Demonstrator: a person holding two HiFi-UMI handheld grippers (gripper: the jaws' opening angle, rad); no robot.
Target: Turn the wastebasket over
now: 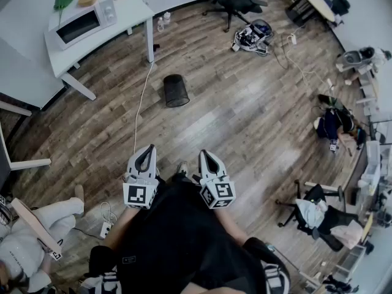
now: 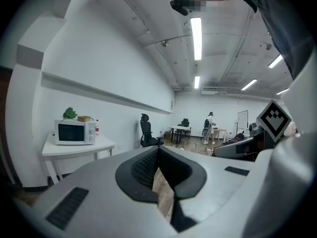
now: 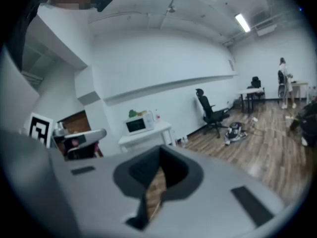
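Far left: white desk (image 1: 131, 8) with a microwave (image 1: 82, 22) on it. A white cable (image 1: 139, 106) runs from beside the desk leg across the wood floor toward me.

Left gripper (image 1: 147, 150) — jaws closed on nothing. In the left gripper view only floorboards show through the slit between them. It is held low in front of my body.

Wastebasket (image 1: 176, 90): dark mesh, on the floor just right of the desk leg, well apart from both grippers and roughly between their lines of aim. Neither gripper view shows it. Cannot tell from here which end is up.

Right gripper (image 1: 205, 156) — jaws likewise closed and empty, just beside the left one.

Step in hand, as I judge it: the approach. Walk up, stepping clear of the cable, and open both jaws before arriving. The mesh looks light and likely to skid, so pinch the rim on opposite sides rather than push. Lift slightly, rotate both wrists together, and set it down flat so it does not roll.
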